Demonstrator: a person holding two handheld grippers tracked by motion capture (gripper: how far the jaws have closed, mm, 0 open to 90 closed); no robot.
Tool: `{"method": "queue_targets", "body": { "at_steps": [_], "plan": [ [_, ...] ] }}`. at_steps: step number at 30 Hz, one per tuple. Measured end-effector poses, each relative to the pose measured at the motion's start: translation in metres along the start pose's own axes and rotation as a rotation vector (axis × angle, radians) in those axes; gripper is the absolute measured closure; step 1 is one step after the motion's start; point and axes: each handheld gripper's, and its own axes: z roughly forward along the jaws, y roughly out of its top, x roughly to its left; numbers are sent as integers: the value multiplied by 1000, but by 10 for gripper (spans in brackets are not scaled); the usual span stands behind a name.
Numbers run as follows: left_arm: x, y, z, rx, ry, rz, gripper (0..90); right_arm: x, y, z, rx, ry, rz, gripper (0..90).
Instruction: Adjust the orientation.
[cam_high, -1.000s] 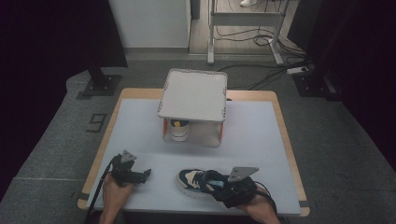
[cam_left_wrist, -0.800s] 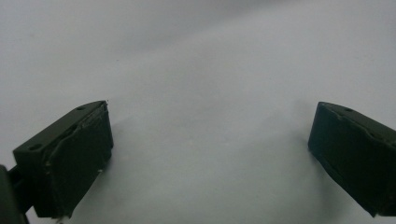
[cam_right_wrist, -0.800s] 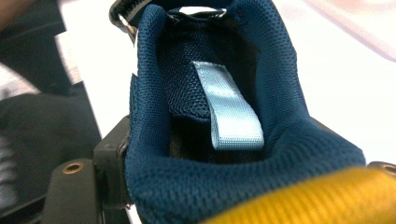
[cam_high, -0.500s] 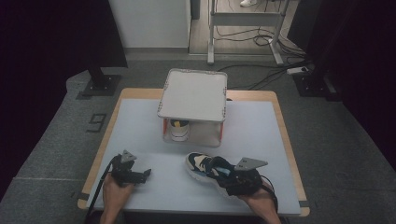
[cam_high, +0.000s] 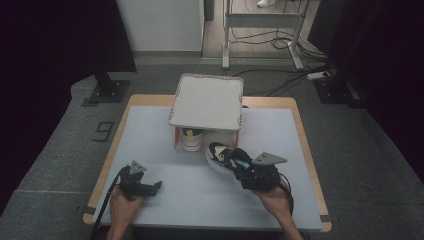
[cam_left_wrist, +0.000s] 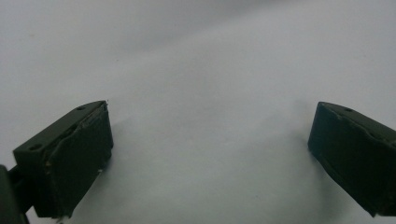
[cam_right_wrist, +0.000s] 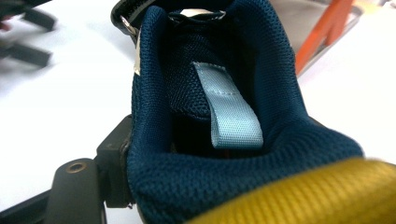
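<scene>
A dark blue and white sneaker hangs above the table, toe towards the small rack, with my right gripper shut on its heel. In the right gripper view I look into the sneaker's blue mesh opening with its pale blue pull tab and yellow heel edge; one black finger presses on the collar's left side. My left gripper rests at the table's front left, jaws wide apart over bare white surface. A second white shoe sits inside the rack.
The rack has a flat white top and orange legs and stands at the back middle of the white table. Wooden table edges border all sides. Stands and cables lie on the floor beyond the table.
My right gripper has carried the sneaker forward and up from the front edge towards the rack's front. The left gripper has stayed put and open.
</scene>
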Motion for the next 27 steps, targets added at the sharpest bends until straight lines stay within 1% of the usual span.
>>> {"method": "queue_targets", "body": {
  "at_steps": [3, 4, 5, 6, 7, 9, 13, 16, 17, 18, 19, 24, 25, 27],
  "plan": [
    [0, 0, 0, 0, 0, -1, 0, -3, 6, 9, -1, -24, 10, 256],
    [0, 0, 0, 0, 0, 0, 0, -3, 10, 16, 0, -40, 23, 255],
    [0, 0, 0, 0, 0, 0, 0, -3, 10, 16, 0, -40, 23, 255],
    [0, 0, 0, 0, 0, -1, 0, -4, 13, 23, -3, -56, 35, 256],
    [0, 0, 0, 0, 0, 0, 0, -4, 13, 23, -3, -56, 35, 256],
    [0, 0, 0, 0, 0, 0, 0, -5, 16, 30, -5, -56, 54, 256],
    [0, 0, 0, -1, 0, -1, 0, -7, 20, 42, -9, -88, 68, 255],
    [0, 0, 0, -1, 0, 1, 0, -7, 23, 49, -8, -94, 81, 255],
    [0, 0, 0, -1, 0, 1, 0, -7, 23, 52, -9, -100, 82, 255],
    [0, 0, 0, -2, 1, 1, 0, -6, 24, 57, -6, -116, 80, 255],
    [0, 0, 0, -2, 1, 0, 0, -6, 24, 57, -6, -116, 80, 255],
    [0, 0, 0, -1, 0, 0, 0, -5, 21, 69, 6, -150, 82, 252],
    [0, 0, 0, -1, 0, 0, 0, -6, 19, 72, 3, -149, 95, 249],
    [0, 0, 0, -1, 0, 0, 0, -7, 18, 73, -1, -145, 103, 247]
  ]
}}
